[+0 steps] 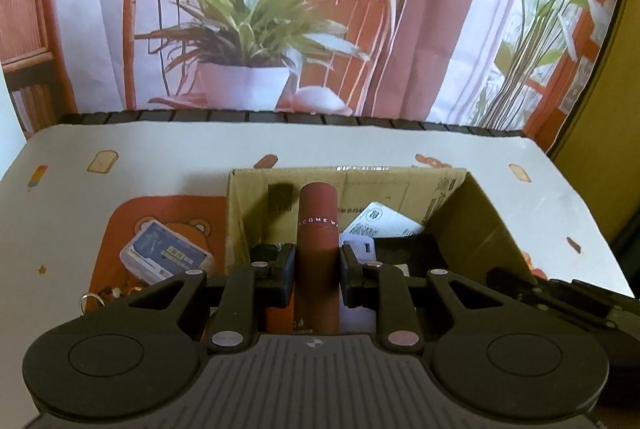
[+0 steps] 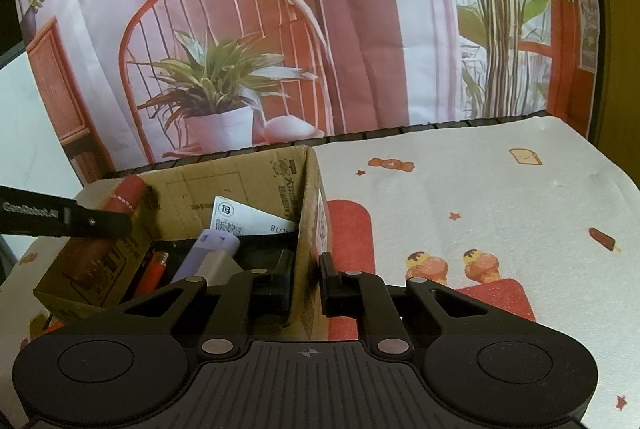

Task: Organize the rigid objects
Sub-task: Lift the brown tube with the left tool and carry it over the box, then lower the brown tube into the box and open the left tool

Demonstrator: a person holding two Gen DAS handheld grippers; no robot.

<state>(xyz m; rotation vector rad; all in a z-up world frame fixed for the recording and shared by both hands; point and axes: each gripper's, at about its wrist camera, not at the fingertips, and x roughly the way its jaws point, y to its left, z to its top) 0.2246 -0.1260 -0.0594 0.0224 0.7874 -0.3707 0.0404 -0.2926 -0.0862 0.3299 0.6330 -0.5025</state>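
Left wrist view shows the left gripper (image 1: 318, 269) clamped across the middle of a dark red cylindrical tube (image 1: 318, 241) with white lettering round it, its far end reaching over the open cardboard box (image 1: 472, 225) on the printed tablecloth (image 1: 120, 145). That tube looks rigid and light, probably card or plastic with a matte skin, so it should neither crush nor slide under a modest squeeze; being round, it could roll or swivel between flat pads, and a hold across the middle of its length, as here, seems the safest place. From the right wrist view the same tube (image 2: 126, 195) sits tilted above the box's left rim, held by the other tool's dark finger (image 2: 96, 219). Right gripper (image 2: 306, 279) has its jaws drawn together on the box's right wall (image 2: 308, 213), one finger inside and one outside, which I judge is a steadying pinch; thin corrugated card will flex, so a firm tug could fold it. Inside the box lie a lavender rectangular item (image 2: 212, 253), an orange lighter (image 2: 154, 269) and a white printed label (image 2: 248, 219). A white and blue packet (image 1: 166, 249) lies on the cloth outside the box, to its left, with a small ring (image 1: 92, 299) nearer the camera.
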